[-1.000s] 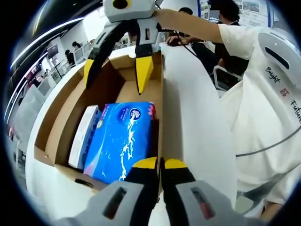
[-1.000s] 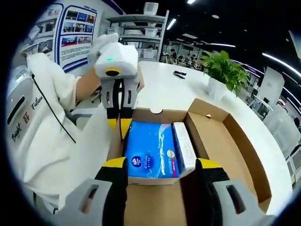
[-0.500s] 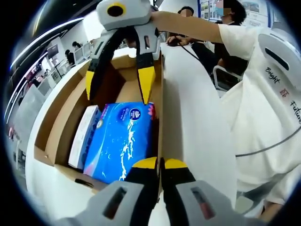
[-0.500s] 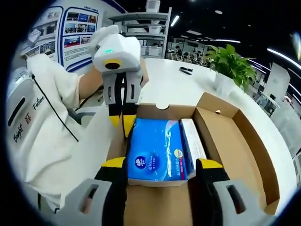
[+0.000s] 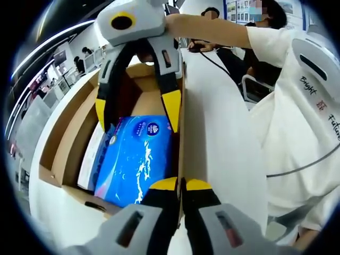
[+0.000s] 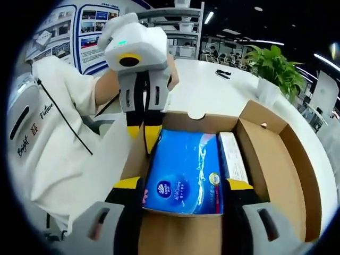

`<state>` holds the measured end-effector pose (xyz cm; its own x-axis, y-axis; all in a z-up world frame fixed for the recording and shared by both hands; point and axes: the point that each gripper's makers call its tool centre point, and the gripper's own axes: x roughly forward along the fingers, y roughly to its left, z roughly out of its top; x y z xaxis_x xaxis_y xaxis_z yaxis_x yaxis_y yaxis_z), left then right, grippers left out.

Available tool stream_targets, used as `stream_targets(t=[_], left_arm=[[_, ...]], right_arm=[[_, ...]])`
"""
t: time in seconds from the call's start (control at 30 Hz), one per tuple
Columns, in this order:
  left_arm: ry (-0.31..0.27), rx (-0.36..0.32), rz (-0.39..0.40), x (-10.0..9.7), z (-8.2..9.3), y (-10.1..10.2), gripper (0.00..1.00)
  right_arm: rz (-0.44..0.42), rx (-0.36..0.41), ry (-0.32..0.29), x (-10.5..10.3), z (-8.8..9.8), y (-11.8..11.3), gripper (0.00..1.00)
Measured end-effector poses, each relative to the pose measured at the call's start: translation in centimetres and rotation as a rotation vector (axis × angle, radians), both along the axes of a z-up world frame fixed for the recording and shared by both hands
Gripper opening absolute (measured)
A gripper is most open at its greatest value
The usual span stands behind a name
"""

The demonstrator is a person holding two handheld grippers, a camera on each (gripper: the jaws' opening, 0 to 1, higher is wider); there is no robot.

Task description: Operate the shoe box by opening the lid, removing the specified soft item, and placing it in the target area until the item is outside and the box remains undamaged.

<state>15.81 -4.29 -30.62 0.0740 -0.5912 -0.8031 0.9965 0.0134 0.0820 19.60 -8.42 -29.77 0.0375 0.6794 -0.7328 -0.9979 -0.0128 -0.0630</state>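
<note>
An open brown cardboard shoe box stands on a white table. Inside lie a blue soft tissue pack and, beside it, a slim white box. My right gripper is open, lowered into the box with one jaw on each side of the blue pack's end. My left gripper is shut on the top edge of the box's side wall at the corner near the pack.
The half of the box beyond the white box holds nothing. A person in a white shirt stands close along the table edge. A potted plant and small black items sit farther off on the table.
My right gripper has come down into the box, and its open jaws now straddle the blue pack's end. The left gripper has kept its hold on the wall.
</note>
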Motion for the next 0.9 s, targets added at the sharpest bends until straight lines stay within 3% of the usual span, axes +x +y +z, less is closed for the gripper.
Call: stream_targets(t=[0.07, 0.13, 0.47, 0.77, 0.83, 0.9], left_arm=[[0.0, 0.001, 0.0, 0.0, 0.0, 0.0, 0.02], [-0.001, 0.002, -0.001, 0.0, 0.0, 0.0, 0.02], [-0.001, 0.004, -0.002, 0.0, -0.1, 0.0, 0.02], [0.0, 0.002, 0.006, 0.0, 0.0, 0.0, 0.02], [-0.002, 0.006, 0.002, 0.0, 0.0, 0.0, 0.02], [-0.005, -0.004, 0.003, 0.0, 0.0, 0.1, 0.02]], right_arm=[[0.004, -0.016, -0.05, 0.5, -0.4, 0.2, 0.62], [-0.008, -0.013, -0.017, 0.4, -0.4, 0.4, 0.63], [-0.012, -0.04, 0.021, 0.7, -1.3, 0.7, 0.67], [-0.01, -0.075, 0.014, 1.1, -1.5, 0.6, 0.64], [0.049, -0.071, 0.001, 0.7, -1.4, 0.4, 0.63], [0.014, -0.062, 0.025, 0.8, -1.4, 0.1, 0.62]])
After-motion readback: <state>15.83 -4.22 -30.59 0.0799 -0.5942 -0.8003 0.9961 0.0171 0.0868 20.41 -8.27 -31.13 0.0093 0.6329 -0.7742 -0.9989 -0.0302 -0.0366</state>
